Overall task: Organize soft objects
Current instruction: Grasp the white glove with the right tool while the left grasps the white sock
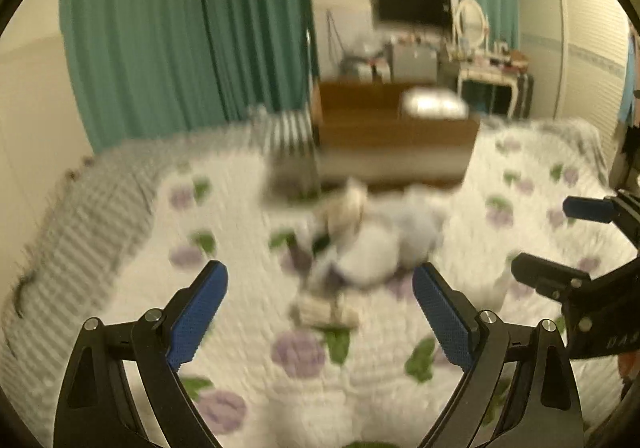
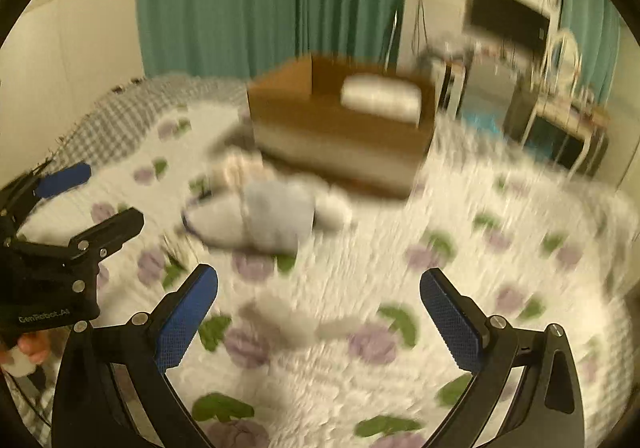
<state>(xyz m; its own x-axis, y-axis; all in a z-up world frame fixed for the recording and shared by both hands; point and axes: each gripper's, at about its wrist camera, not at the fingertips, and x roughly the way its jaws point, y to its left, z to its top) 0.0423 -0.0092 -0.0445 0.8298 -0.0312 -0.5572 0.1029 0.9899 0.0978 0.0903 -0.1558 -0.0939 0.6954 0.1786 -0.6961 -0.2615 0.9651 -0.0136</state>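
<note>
A: How are the two grippers posed?

B: Both tilt downward over the bed (image 1: 500,168), which wears a white quilt printed with purple flowers and green leaves. The left gripper (image 1: 320,312) has its jaws wide apart with nothing between them; its blue pads (image 1: 200,312) frame a small pale rolled item (image 1: 324,312) lying on the quilt, not touching it.

A: And the right one?

B: The right gripper (image 2: 319,322) also has its jaws spread wide and empty — a whitish soft piece (image 2: 296,322) lies on the quilt between the pads, apart from them. Each gripper shows in the other's view: the right gripper (image 1: 576,248) at the right edge of the left wrist view, the left gripper (image 2: 76,204) at the left edge of the right wrist view, with fingers (image 2: 30,348) of a hand curled under it.

A: Where are the soft things?

B: A blurred heap of soft objects (image 1: 372,244) — white and pale blue fabric — sits on the quilt ahead of both grippers, just in front of a brown cardboard box (image 2: 340,128). A white bundle (image 2: 380,96) rests in the box. Too smeared to name the pieces.

A: Behind?

B: Green curtains (image 1: 180,28) and a dark screen (image 1: 414,4) on the wall.
</note>
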